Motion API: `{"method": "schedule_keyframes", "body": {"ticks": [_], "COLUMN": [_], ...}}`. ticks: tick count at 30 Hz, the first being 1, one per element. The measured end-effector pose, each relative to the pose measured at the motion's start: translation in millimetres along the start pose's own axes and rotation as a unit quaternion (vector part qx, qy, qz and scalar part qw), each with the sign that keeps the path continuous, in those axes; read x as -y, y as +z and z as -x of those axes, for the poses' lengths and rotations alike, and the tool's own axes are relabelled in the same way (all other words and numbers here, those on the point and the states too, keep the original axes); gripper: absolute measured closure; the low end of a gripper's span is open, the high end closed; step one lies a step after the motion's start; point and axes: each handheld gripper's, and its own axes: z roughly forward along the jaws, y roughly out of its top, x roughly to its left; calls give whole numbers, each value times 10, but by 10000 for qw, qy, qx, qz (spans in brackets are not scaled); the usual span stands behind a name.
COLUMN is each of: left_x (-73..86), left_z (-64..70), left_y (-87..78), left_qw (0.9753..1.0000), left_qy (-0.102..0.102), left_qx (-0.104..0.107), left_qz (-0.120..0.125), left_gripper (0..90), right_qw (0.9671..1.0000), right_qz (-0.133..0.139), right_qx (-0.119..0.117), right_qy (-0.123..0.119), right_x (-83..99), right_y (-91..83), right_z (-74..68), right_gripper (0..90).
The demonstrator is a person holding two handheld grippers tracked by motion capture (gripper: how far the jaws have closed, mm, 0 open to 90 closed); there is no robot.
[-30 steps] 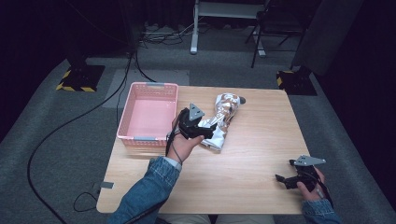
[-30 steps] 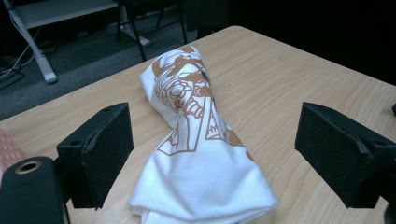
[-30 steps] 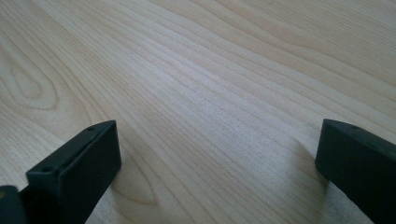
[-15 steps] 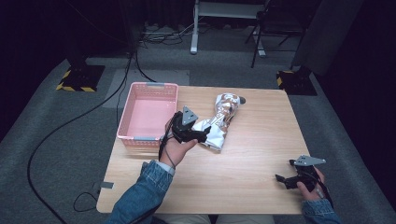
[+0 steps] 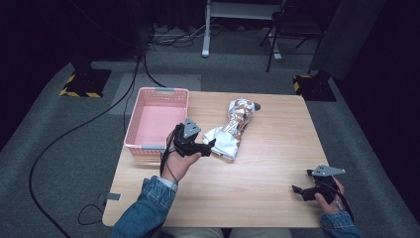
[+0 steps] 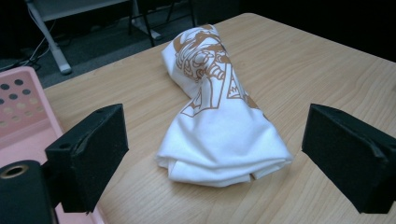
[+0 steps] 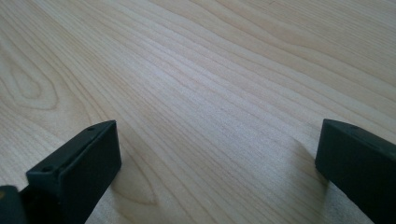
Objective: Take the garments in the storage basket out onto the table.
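Rolled white cloth bundle with brown printed pattern (image 5: 230, 130) lies on the pale wooden worktop (image 5: 267, 163), just right of the pink perforated plastic basket (image 5: 157, 119), apart from it. Far end of the bundle is tighter rolled; near end spreads into flat folded layers (image 6: 219, 158).

Left gripper (image 5: 210, 146) sits at the bundle's near end, just right of the basket's near corner. Fingers spread wide, holding nothing; in the left gripper view the folded end sits between them, clear of both pads (image 6: 95, 149). Whether the fingers touch the worktop, cannot tell.

Right gripper (image 5: 297, 190) is well apart from the basket, near the worktop's near right corner. Its fingers (image 7: 77, 168) stand wide over bare wood, nothing between them.
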Motion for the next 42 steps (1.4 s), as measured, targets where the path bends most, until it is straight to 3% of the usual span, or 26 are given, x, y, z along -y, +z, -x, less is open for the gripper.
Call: {"method": "schedule_keyframes", "body": {"ticks": [8, 19, 24, 42], "left_x": [115, 291, 386, 708], "left_z": [-60, -141, -184, -255], "left_y": [-69, -175, -221, -333], "left_qw": [9999, 9998, 9995, 9988], "left_qy": [-92, -90, -201, -290], "left_qx": [-101, -152, -245, -319], "left_qz": [-35, -56, -96, -237], "left_gripper": [4, 3, 4, 11], "right_qw": [10000, 10000, 10000, 10000], "right_qz": [-2, -2, 0, -2], "right_qx": [2, 2, 2, 7], "right_qy": [1, 1, 2, 8], "right_x": [0, 0, 0, -1], "right_y": [0, 0, 0, 1], "right_z": [0, 0, 0, -1], "right_gripper": [1, 0, 1, 1]}}
